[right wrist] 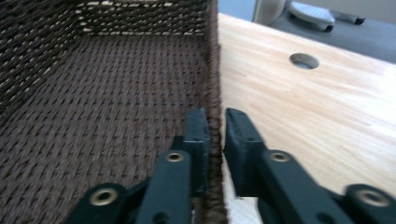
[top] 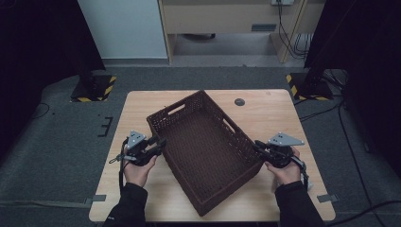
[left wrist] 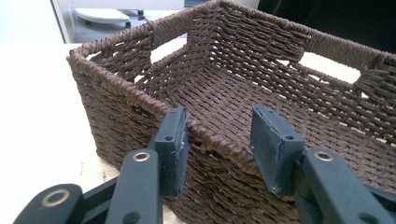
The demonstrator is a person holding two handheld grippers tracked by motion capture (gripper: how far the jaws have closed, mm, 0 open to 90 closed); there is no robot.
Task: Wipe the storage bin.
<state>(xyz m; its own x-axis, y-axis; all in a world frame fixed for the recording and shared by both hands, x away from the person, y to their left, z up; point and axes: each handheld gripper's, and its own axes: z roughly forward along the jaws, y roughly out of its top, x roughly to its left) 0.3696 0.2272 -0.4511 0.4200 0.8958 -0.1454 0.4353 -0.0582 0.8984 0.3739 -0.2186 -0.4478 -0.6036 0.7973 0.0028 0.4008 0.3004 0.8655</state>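
Woven brown basket point(top: 203, 151), empty, set skewed across the middle of the desk point(top: 142, 106), one corner close to the near edge. Right gripper point(right wrist: 215, 135) is clamped on the basket's right long wall, one jaw inside and one outside; left gripper point(left wrist: 217, 140) straddles the left long rim, jaws parted with slack, not pressing — placement suggests a two-sided hold for lifting or turning. Bare wood lies left, right and beyond; a cable hole point(top: 239, 101) sits at the far side.

Dim room, evenly lit counter

Soft overhead light falls on the counter point(top: 265, 198); the room around it sinks into black, and the right gripper view blurs beyond the counter's far edge.
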